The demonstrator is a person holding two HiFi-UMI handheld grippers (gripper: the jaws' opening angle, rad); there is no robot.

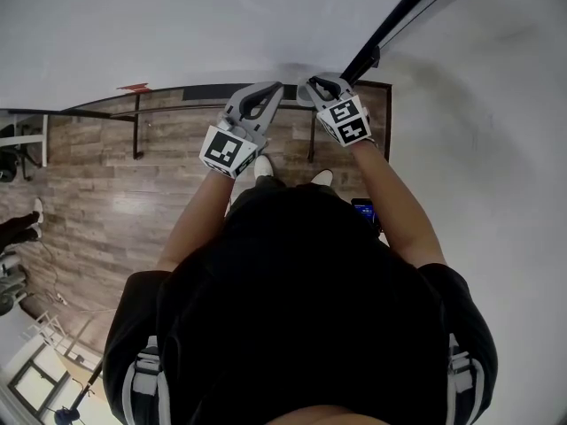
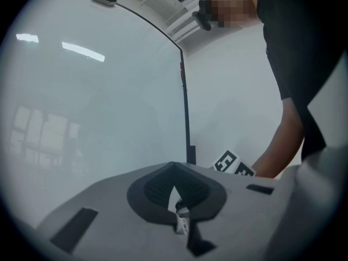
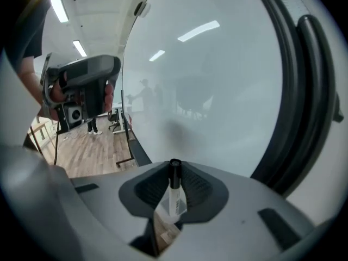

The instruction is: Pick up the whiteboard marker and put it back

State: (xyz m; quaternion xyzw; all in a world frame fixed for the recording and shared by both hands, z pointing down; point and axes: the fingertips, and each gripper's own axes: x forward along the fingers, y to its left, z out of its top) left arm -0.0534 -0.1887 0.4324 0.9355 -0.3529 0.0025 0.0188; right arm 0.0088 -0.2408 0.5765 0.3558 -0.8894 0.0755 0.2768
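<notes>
The big whiteboard (image 3: 217,91) fills the space in front of you; along its bottom edge runs a dark ledge (image 1: 190,92), and I think that is where the pen goes. Both your arms reach out toward it, side by side.

Your left claw (image 2: 174,167) is pinched closed at the tips; I can see nothing held in it. Your right claw (image 3: 174,173) is squeezed on the whiteboard marker (image 3: 175,199); the pen stands between the pads with its black end poking out past the tips and its white body down in the grip. So the pen is in your right claw, close to the board and near the ledge, and not yet put down.

To do this part well, go down slowly; turn the claw so the pen lies flat along the ledge and does not poke at it; let the whole pen rest there before you let go. Then open the claw just a little; the pen is round and may roll. Pull straight back so the pads do not drag it; hold your left claw off to the side.
</notes>
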